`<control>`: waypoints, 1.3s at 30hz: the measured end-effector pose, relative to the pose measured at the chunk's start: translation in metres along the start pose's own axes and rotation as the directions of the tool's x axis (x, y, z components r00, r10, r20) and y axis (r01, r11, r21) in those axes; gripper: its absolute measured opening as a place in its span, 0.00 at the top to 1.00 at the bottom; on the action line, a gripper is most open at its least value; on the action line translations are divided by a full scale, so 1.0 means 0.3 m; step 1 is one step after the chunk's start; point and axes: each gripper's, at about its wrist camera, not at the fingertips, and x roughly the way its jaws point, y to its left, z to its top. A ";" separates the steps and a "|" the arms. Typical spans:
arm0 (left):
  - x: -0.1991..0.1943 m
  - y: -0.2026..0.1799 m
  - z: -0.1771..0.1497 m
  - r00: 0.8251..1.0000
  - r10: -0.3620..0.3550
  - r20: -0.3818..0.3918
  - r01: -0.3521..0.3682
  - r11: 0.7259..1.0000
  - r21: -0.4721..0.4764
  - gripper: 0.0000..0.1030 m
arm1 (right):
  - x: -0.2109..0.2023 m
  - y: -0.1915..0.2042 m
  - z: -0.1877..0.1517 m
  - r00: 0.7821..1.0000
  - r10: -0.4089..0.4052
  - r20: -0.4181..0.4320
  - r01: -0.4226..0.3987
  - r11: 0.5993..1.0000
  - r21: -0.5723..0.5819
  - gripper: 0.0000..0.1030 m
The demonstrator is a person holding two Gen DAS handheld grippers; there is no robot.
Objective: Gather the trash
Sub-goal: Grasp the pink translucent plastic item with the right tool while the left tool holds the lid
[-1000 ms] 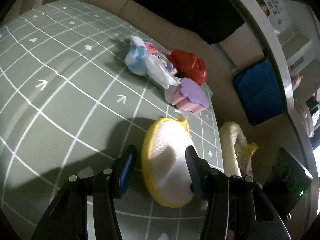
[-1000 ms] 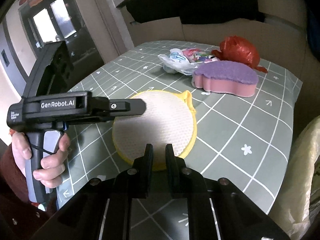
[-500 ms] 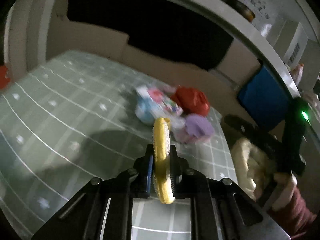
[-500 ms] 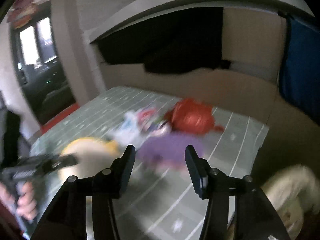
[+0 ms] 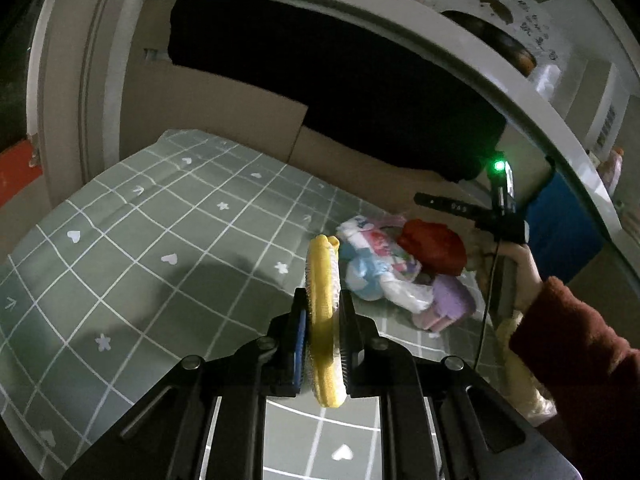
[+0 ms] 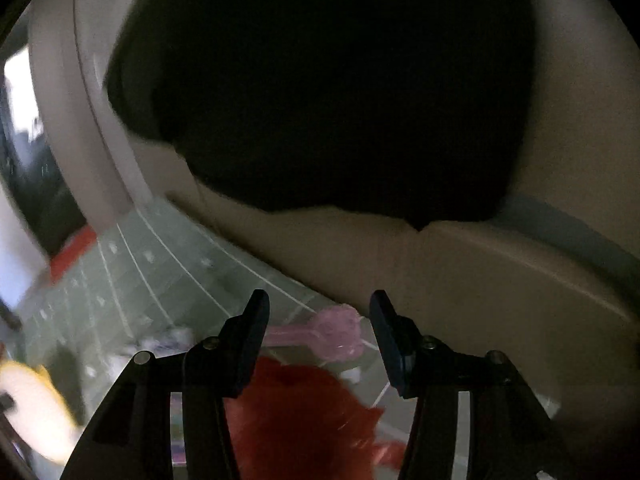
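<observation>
- Pinching the round yellow-rimmed scrub pad with white mesh faces, the left gripper holds it edge-on and lifted clear of the grey-green gridded mat with white hearts and stars.
- Its two black fingers press against the pad's flat sides, one on each face.
- Beyond the pad, a pile of rubbish lies on the mat's far right part: a crumpled white-and-blue printed plastic wrapper, a crumpled red plastic bag touching it, and a purple-topped pink sponge just beside both.
- The right gripper has its jaws spread wide apart, with nothing between them.
- It hovers above the red bag; the view is blurred, with the pink sponge just past the bag.
- At the right wrist view's left edge, the yellow pad shows as a blur.
</observation>
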 end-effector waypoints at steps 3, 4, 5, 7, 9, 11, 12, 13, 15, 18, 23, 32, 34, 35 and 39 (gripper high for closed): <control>0.026 0.023 0.008 1.000 -0.004 -0.015 0.004 1.000 -0.012 0.86 | 0.083 0.026 -0.010 0.998 -0.042 -0.048 0.036 0.992 -0.121 0.52; 0.033 0.029 0.011 1.000 -0.012 -0.019 0.012 1.000 -0.018 0.86 | 0.105 0.032 -0.018 0.997 -0.045 -0.060 0.036 0.990 -0.140 0.52; 0.041 0.034 0.016 0.999 -0.022 -0.023 0.022 0.999 -0.027 0.86 | 0.132 0.037 -0.020 0.997 -0.027 -0.074 0.016 0.990 -0.141 0.52; 0.045 0.035 0.020 0.999 -0.032 -0.027 0.031 0.999 -0.032 0.86 | 0.155 0.034 -0.024 0.997 0.000 -0.083 -0.010 0.993 -0.119 0.52; 0.049 0.032 0.021 0.999 -0.035 -0.028 0.034 0.999 -0.032 0.86 | 0.184 0.028 -0.017 0.994 0.024 -0.104 -0.032 0.996 -0.079 0.52; 0.051 0.031 0.023 0.999 -0.038 -0.026 0.037 0.999 -0.033 0.86 | 0.199 0.014 -0.026 0.990 0.057 -0.131 -0.060 0.998 -0.016 0.52; 0.050 0.028 0.023 0.999 -0.039 -0.026 0.038 0.999 -0.033 0.86 | 0.204 0.003 -0.030 0.987 0.077 -0.144 -0.075 0.997 0.021 0.53; 0.049 0.025 0.022 0.999 -0.038 -0.024 0.037 0.999 -0.036 0.86 | 0.200 -0.004 -0.037 0.983 0.102 -0.153 -0.095 0.994 0.054 0.57; 0.039 0.018 0.019 0.999 -0.044 -0.018 0.044 0.998 -0.040 0.86 | 0.170 0.003 -0.061 0.979 0.129 -0.158 -0.117 0.990 0.080 0.71; 0.019 0.009 0.013 0.998 -0.055 -0.010 0.054 0.997 -0.047 0.86 | 0.111 0.062 -0.115 0.974 0.146 -0.172 -0.136 0.988 0.068 0.72; -0.045 0.003 0.000 0.998 -0.051 0.026 0.052 0.997 -0.060 0.86 | -0.026 0.233 -0.237 0.964 0.159 -0.213 -0.178 0.982 -0.071 0.72; -0.135 0.034 -0.013 0.998 -0.019 0.061 0.025 0.995 -0.096 0.86 | -0.134 0.382 -0.335 0.948 0.194 -0.251 -0.266 0.918 -0.295 0.53; -0.134 0.035 -0.021 0.998 -0.014 0.057 0.020 0.995 -0.098 0.86 | -0.129 0.351 -0.339 0.948 0.199 -0.248 -0.264 0.928 -0.263 0.53; -0.132 0.036 -0.024 0.999 -0.014 0.052 0.019 0.995 -0.100 0.86 | -0.123 0.335 -0.338 0.950 0.195 -0.245 -0.256 0.934 -0.249 0.53; -0.122 0.027 -0.025 0.999 -0.017 0.044 0.021 0.995 -0.094 0.86 | -0.101 0.292 -0.335 0.936 0.238 -0.259 -0.282 0.948 -0.147 0.65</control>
